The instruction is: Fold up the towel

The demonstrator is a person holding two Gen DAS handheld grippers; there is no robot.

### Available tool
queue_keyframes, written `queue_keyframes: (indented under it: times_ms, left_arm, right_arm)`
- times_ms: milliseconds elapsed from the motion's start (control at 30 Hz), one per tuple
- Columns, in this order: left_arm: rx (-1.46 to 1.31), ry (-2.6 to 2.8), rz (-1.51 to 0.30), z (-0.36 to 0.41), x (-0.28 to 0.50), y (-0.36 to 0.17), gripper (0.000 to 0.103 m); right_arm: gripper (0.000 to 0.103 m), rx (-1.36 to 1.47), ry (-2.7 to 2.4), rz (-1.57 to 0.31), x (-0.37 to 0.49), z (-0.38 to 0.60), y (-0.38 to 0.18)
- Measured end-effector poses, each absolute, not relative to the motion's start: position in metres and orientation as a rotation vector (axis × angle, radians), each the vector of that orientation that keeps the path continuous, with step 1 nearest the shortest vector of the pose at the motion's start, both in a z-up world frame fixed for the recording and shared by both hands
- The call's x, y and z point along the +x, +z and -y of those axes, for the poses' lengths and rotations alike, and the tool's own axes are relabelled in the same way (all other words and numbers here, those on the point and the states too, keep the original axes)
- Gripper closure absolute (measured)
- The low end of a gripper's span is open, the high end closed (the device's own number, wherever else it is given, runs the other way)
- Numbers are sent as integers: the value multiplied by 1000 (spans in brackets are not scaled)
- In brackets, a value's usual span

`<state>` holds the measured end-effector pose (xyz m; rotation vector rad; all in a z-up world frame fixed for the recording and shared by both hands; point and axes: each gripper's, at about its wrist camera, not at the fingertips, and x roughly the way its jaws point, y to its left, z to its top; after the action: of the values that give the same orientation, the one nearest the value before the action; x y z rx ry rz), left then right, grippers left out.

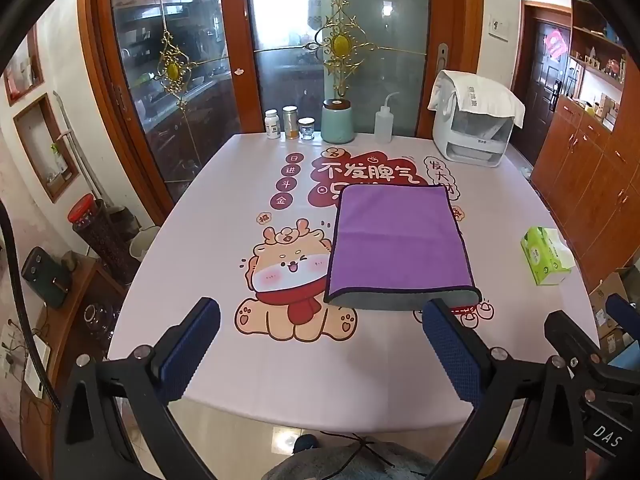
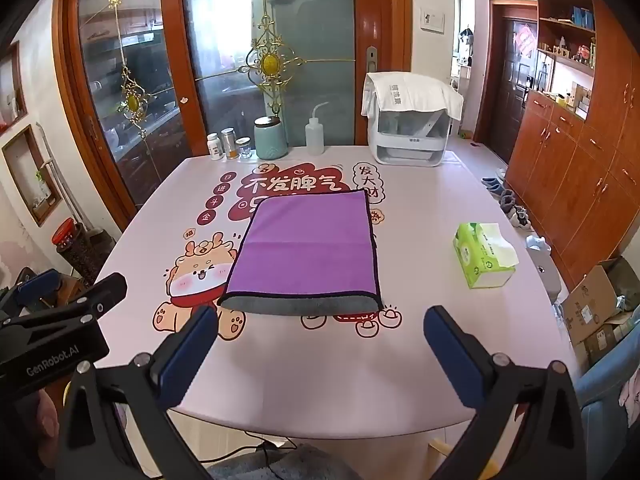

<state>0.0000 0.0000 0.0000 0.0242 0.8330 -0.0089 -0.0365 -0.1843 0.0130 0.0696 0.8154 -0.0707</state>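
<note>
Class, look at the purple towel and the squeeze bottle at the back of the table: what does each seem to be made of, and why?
Purple towel: probably microfibre cloth, matte, soft; fuzzy grey underside and dark stitched edging show at its near edge.
Squeeze bottle: likely soft translucent plastic; cloudy white walls, thin bent spout.

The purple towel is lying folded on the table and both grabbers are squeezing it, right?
Not quite. The purple towel does lie folded on the table, but both wrist views show the left gripper and right gripper open, apart from it.
</note>
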Motion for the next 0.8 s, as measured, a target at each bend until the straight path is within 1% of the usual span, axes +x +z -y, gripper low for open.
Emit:
queue_keyframes:
  times_ms: [800]
  left_arm:
    - [25, -7, -838, 5, 2, -7, 2]
  right_arm:
    - [0, 79, -64, -836, -28, 183, 9]
